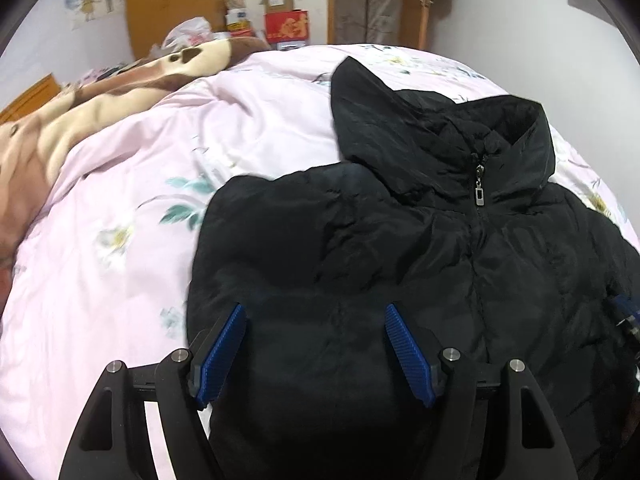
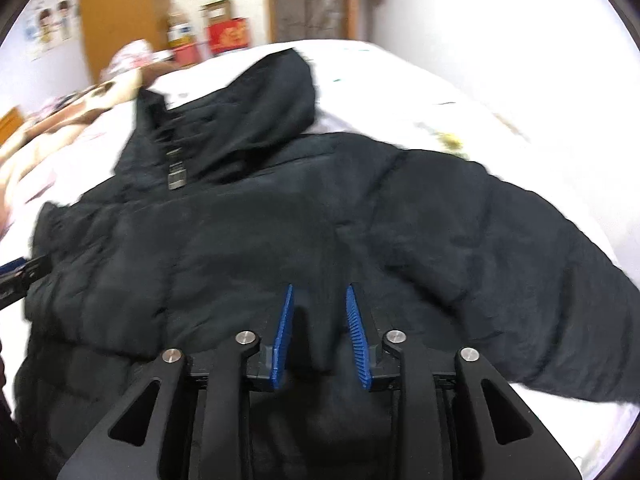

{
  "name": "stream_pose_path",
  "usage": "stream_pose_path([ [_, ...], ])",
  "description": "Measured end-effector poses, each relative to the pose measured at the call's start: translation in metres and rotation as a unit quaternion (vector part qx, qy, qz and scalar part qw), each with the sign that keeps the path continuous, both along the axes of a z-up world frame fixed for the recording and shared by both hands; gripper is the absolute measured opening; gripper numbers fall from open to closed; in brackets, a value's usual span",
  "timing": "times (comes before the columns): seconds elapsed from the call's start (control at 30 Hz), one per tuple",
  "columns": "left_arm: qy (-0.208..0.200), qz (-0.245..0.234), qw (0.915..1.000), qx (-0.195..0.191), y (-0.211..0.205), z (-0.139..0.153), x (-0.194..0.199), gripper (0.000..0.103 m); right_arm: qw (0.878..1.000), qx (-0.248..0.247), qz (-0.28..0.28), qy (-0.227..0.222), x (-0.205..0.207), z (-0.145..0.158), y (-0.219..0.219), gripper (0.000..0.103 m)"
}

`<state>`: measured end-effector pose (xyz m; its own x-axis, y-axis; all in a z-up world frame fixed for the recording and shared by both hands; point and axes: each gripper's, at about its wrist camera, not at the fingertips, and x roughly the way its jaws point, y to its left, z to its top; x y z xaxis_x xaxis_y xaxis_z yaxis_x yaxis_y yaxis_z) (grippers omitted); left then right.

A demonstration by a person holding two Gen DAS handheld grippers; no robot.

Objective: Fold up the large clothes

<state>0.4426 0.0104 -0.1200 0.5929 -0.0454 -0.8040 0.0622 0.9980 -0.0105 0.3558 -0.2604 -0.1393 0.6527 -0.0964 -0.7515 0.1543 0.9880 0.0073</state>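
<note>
A black hooded puffer jacket (image 1: 420,248) lies front up on a pink floral quilt (image 1: 120,240), zipped, hood toward the far side. My left gripper (image 1: 316,312) is open wide just above the jacket's left sleeve, which lies folded over the body. My right gripper (image 2: 320,292) hovers over the jacket (image 2: 280,240) near its right sleeve (image 2: 520,280), jaws partly open with dark fabric between the blue pads (image 2: 282,332); I cannot tell if they pinch it. The left gripper's tip (image 2: 20,276) shows at the right wrist view's left edge.
A brown and cream blanket (image 1: 80,112) lies bunched at the bed's far left. Cardboard and red boxes (image 1: 286,20), a plastic bag and a wooden wardrobe stand beyond the bed. The quilt continues to the right of the jacket (image 2: 500,112).
</note>
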Motion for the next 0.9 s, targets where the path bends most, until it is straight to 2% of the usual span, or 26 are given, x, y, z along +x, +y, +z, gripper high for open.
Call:
stream_pose_path([
  [0.03, 0.004, -0.001, 1.0000, -0.007, 0.002, 0.002, -0.006, 0.072, 1.000, 0.014, 0.014, 0.016, 0.002, -0.006, 0.001, 0.030],
  [0.1, 0.015, 0.002, 0.9997, -0.018, 0.007, 0.008, -0.022, 0.072, 0.998, -0.024, -0.008, 0.059, 0.007, -0.017, -0.001, 0.030],
  [0.13, 0.016, 0.000, 0.9996, -0.021, 0.008, 0.012, -0.030, 0.072, 0.997, -0.027, -0.026, 0.065, 0.004, -0.017, -0.008, 0.030],
  [0.23, 0.012, -0.009, 0.9997, -0.020, 0.007, 0.024, -0.057, 0.072, 0.996, 0.007, -0.075, 0.038, -0.023, 0.002, -0.036, 0.030],
  [0.3, 0.002, -0.020, 0.9996, -0.021, 0.002, 0.031, -0.079, 0.072, 0.996, 0.030, -0.087, 0.009, -0.048, 0.017, -0.051, 0.031],
  [0.37, 0.001, -0.027, 0.9992, -0.029, -0.004, 0.039, -0.100, 0.072, 0.993, 0.055, -0.104, -0.009, -0.072, 0.029, -0.069, 0.039],
  [0.47, -0.018, -0.046, 0.9987, -0.012, -0.023, 0.049, -0.125, 0.072, 0.985, 0.087, -0.143, -0.034, -0.119, 0.039, -0.109, 0.047],
  [0.6, -0.011, -0.073, 0.9962, -0.046, -0.054, 0.054, -0.139, 0.072, 0.967, 0.097, -0.226, -0.057, -0.184, 0.045, -0.177, 0.049],
  [0.67, -0.008, -0.080, 0.9954, -0.051, -0.073, 0.055, -0.141, 0.072, 0.956, 0.107, -0.266, -0.062, -0.211, 0.044, -0.211, 0.058],
  [0.73, -0.012, -0.094, 0.9941, -0.053, -0.093, 0.056, -0.145, 0.072, 0.943, 0.122, -0.302, -0.066, -0.235, 0.040, -0.241, 0.062],
  [0.9, -0.009, -0.125, 0.9906, -0.056, -0.141, 0.057, -0.153, 0.072, 0.921, 0.160, -0.348, -0.076, -0.263, 0.027, -0.282, 0.069],
])
